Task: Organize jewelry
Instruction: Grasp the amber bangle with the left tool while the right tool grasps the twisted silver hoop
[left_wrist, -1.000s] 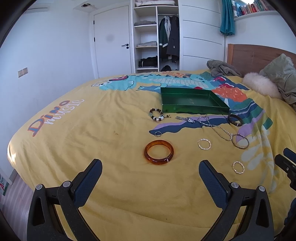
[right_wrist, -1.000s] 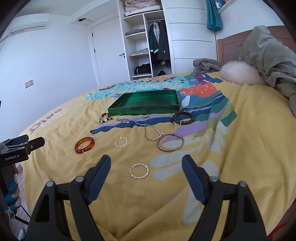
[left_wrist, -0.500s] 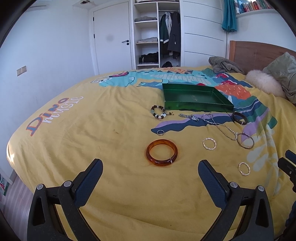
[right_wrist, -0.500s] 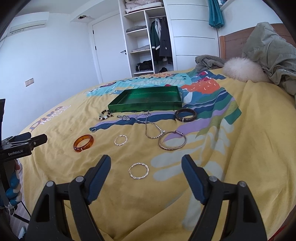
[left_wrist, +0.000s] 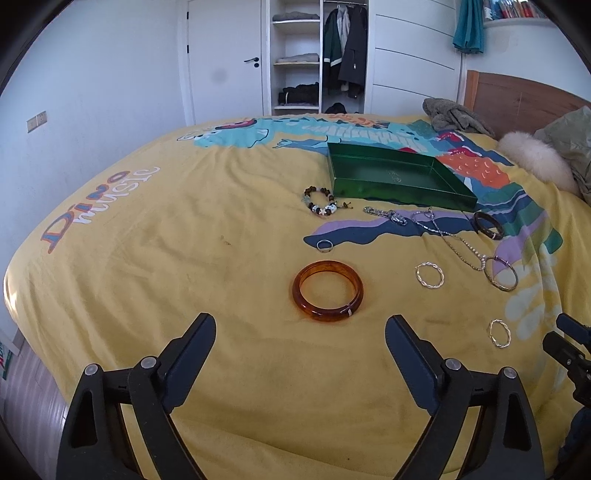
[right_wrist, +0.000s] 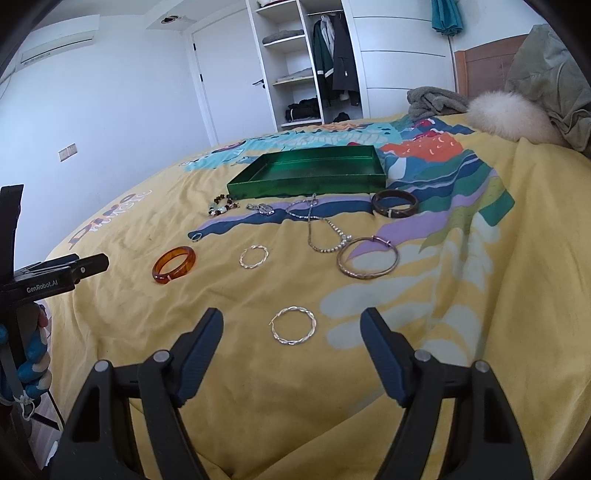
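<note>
Currently the left gripper (left_wrist: 300, 338) is hovering with jaws spread wide, holding nothing, just short of the amber bangle (left_wrist: 327, 291) lying flat on the yellow bedspread (left_wrist: 147, 258). Likewise the right gripper (right_wrist: 291, 334) is hanging wide open over a twisted silver hoop (right_wrist: 293, 325). Beyond, the green tray (right_wrist: 306, 177) is sitting with a beaded bracelet (right_wrist: 221, 206), chain necklace (right_wrist: 325, 236) and dark bangle (right_wrist: 394, 204) lying just before it.

From my remote station, I see a yellow dinosaur-print duvet (left_wrist: 155, 258) covering the bed, a white fur cushion (right_wrist: 509, 116) beside an olive jacket (right_wrist: 546, 74), and an open wardrobe (left_wrist: 314, 55) behind.
</note>
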